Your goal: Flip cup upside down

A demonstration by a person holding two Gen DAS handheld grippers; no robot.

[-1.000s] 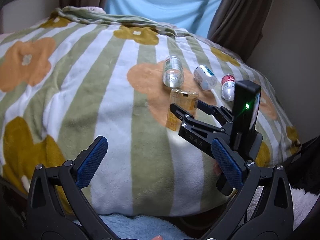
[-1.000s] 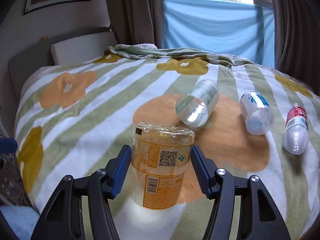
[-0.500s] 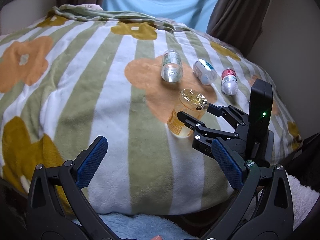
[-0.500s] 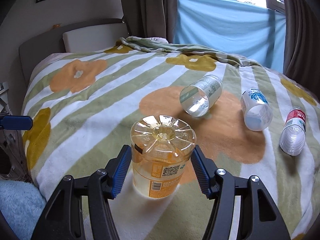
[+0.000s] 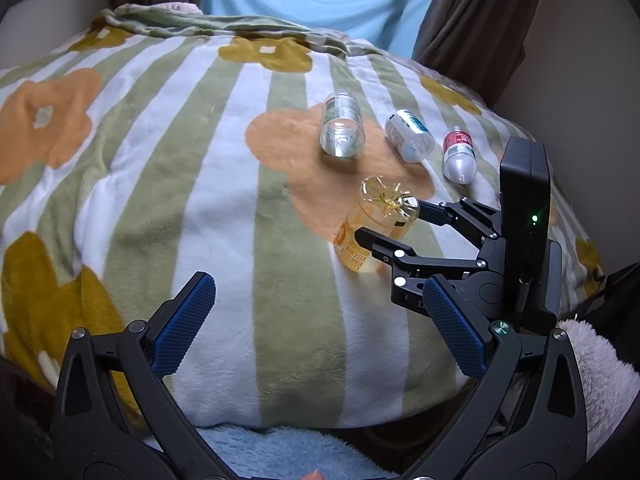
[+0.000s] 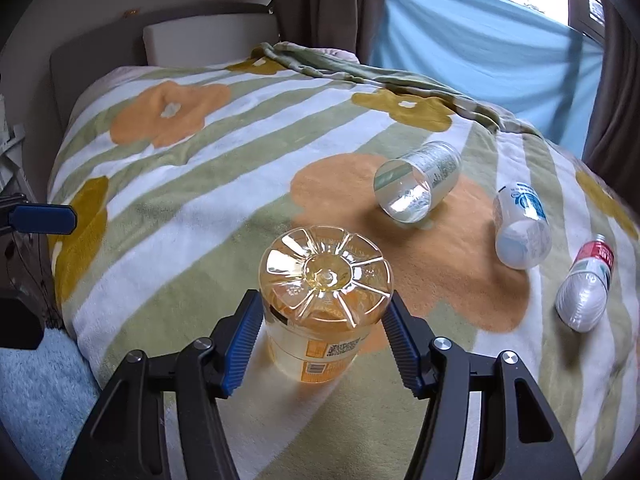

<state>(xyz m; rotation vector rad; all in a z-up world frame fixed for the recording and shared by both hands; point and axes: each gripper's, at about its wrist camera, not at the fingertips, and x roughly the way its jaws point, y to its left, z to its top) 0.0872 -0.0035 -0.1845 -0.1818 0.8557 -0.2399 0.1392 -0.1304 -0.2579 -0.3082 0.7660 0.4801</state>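
The cup (image 6: 324, 300) is a clear yellow plastic cup with an orange label. It stands bottom-up on the flowered blanket (image 6: 180, 200), its ribbed base facing up. My right gripper (image 6: 320, 340) has its blue pads on either side of the cup, touching or nearly touching its walls. In the left wrist view the cup (image 5: 376, 228) sits between the right gripper's black fingers (image 5: 384, 246). My left gripper (image 5: 316, 328) is open and empty, held above the bed's near edge, to the left of the cup.
A clear cup (image 6: 416, 186) lies on its side behind the yellow cup. Two cut bottles (image 6: 520, 224) (image 6: 584, 284) lie to its right. A light blue rug (image 6: 40, 400) covers the floor by the bed edge. Curtains and a blue sheet (image 6: 480, 52) stand at the back.
The right gripper has tipped upward, so the view now looks down on the cup's base. The cup stays standing bottom-up on the blanket. The left gripper has barely moved.
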